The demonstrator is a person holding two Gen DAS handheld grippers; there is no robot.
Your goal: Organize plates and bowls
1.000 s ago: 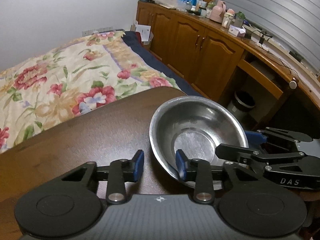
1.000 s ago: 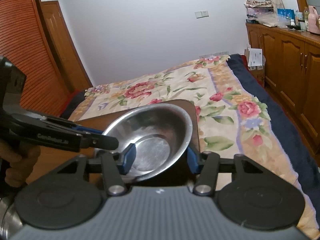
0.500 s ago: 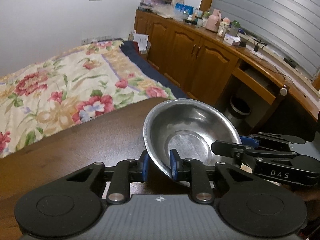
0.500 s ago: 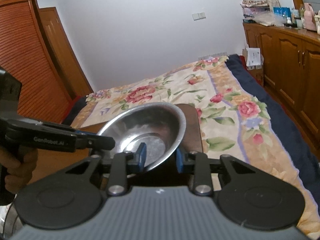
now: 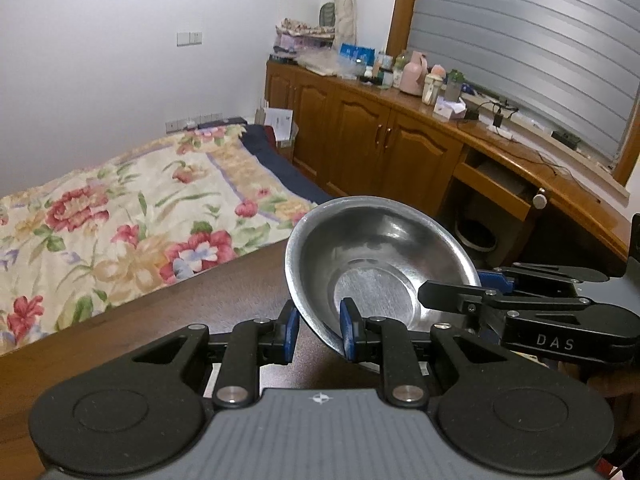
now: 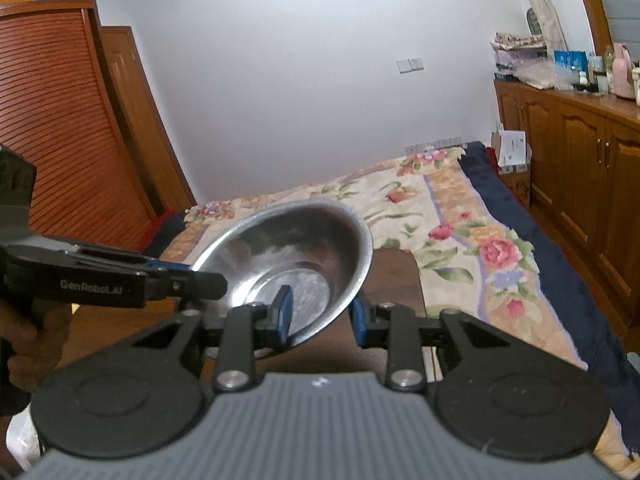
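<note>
Above the dark wooden surface (image 5: 160,320), I hold one shiny metal bowl (image 5: 380,264) between both of my tools, lifted clear and tilted so its hollow faces me. My left gripper (image 5: 318,330) has its blue-padded fingers (image 5: 349,330) closed on the bowl's near rim, one pad inside and one outside. My right gripper (image 6: 322,312) is clamped the same way on the rim at the opposite side, its inner pad against the bowl's inner wall. In the right wrist view my left hand (image 6: 28,344) wraps its tool's handle at the far left. Beyond the surface lies a bed with a floral quilt (image 5: 120,216). Wooden cabinets (image 5: 380,148) topped with bottles and boxes line the right wall.
</note>
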